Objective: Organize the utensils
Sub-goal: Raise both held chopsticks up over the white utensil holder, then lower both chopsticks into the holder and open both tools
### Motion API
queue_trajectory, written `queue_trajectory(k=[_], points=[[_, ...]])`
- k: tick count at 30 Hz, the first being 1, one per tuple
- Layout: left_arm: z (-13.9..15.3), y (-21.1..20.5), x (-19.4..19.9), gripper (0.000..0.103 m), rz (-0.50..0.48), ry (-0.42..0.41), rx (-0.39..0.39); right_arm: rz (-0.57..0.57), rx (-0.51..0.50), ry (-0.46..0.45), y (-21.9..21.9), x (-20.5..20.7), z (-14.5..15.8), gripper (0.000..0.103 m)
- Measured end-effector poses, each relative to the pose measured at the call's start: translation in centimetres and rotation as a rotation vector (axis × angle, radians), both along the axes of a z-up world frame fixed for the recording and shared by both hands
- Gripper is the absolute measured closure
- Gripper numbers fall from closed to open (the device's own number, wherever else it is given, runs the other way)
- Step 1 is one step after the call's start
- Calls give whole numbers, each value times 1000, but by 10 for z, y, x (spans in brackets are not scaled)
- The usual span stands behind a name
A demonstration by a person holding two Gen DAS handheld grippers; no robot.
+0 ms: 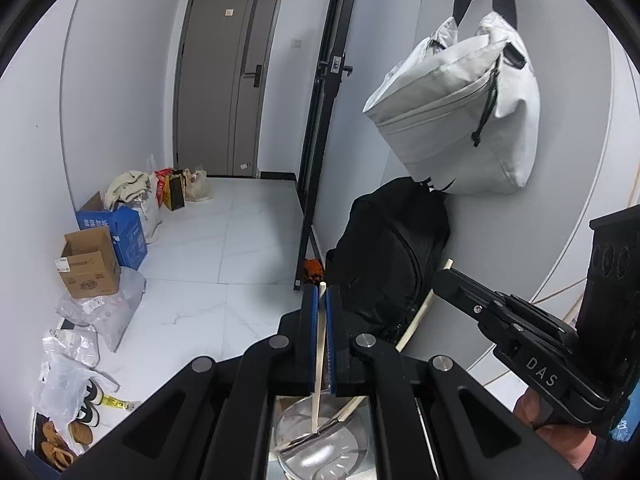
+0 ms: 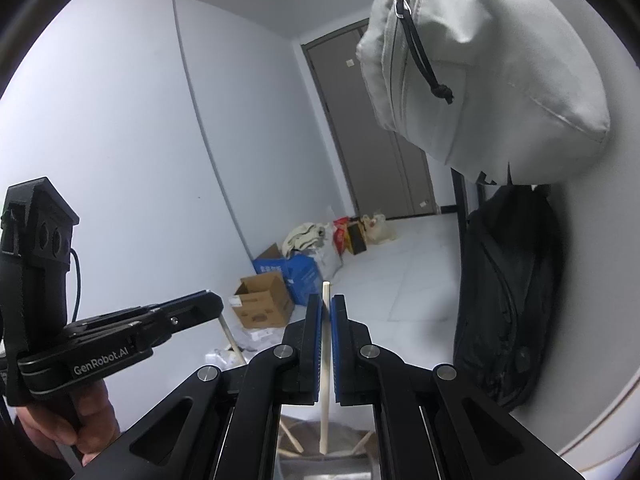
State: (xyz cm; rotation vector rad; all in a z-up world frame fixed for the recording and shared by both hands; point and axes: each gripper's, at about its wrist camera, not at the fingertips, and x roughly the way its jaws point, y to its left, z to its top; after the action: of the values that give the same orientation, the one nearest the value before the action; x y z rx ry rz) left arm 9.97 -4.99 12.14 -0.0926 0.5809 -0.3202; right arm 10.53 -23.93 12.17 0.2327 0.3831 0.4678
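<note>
In the left wrist view my left gripper (image 1: pixel 322 296) is shut on a pale wooden chopstick (image 1: pixel 318 360) that stands nearly upright between the blue pads. Its lower end hangs over a steel bowl (image 1: pixel 332 454) holding more sticks. To the right, my right gripper (image 1: pixel 444 276) is shut on a second chopstick (image 1: pixel 416 320), which slants down to the left. In the right wrist view the right gripper (image 2: pixel 326 304) pinches its chopstick (image 2: pixel 324 420) above the steel bowl (image 2: pixel 320 470). The left gripper (image 2: pixel 216 304) is at the left, a chopstick (image 2: pixel 234 344) below its tip.
A white bag (image 1: pixel 452 112) hangs on the wall just ahead, above a black backpack (image 1: pixel 392 264). Cardboard boxes (image 1: pixel 90 264), plastic bags and shoes line the left wall on the tiled floor. A grey door (image 1: pixel 228 80) and a black door frame (image 1: pixel 320 140) stand behind.
</note>
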Motion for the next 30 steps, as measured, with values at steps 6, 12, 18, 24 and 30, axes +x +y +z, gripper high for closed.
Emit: queue_trajectory(k=[6,12,18,24,30], points=[[-13,-3,13,103,-12,14,19,5,-10,21,6,19,-14,99],[-23,-1,22,103,-19,21,8,17,-31,41,10,29,-30,99],[-30,1,25,103,-17,9,-18,27,-44,59,12,32,-45,99],[-37,-6,23,103,-38,24,11,48,-54,66,15,32,-56,99],[-43,-11,25,103,-84,59,5,81,-61,91,16,27,-64,96]])
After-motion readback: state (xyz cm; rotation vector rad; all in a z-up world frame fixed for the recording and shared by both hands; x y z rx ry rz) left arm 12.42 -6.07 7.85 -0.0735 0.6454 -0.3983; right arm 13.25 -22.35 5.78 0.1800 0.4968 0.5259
